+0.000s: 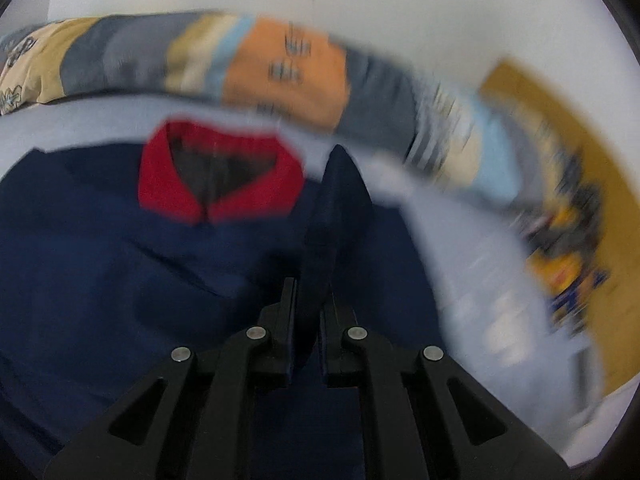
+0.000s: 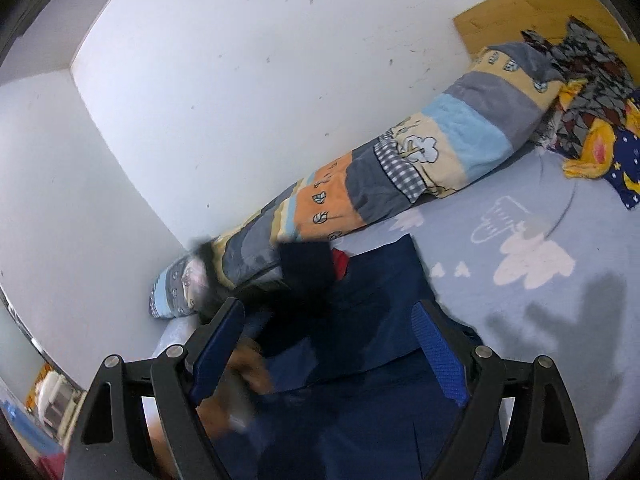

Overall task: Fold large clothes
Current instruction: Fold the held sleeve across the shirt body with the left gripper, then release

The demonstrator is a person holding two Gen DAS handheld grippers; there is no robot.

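Note:
A navy garment (image 1: 132,280) with a red collar (image 1: 160,184) lies on a light blue bed sheet (image 1: 472,264). My left gripper (image 1: 308,296) is shut on a raised fold of the navy fabric (image 1: 340,200), held up above the garment; this view is motion-blurred. In the right wrist view my right gripper (image 2: 328,320) is open with blue pads (image 2: 438,348), hovering over the garment (image 2: 360,408). A bit of the red collar (image 2: 340,262) shows beyond it. A blurred hand (image 2: 240,376) moves at the garment's left.
A rolled patchwork quilt (image 2: 400,168) lies along the white wall (image 2: 240,80). A pile of patterned bedding (image 2: 592,120) sits at the bed's far right by a wooden headboard (image 2: 520,8). The bed sheet (image 2: 540,280) stretches to the right.

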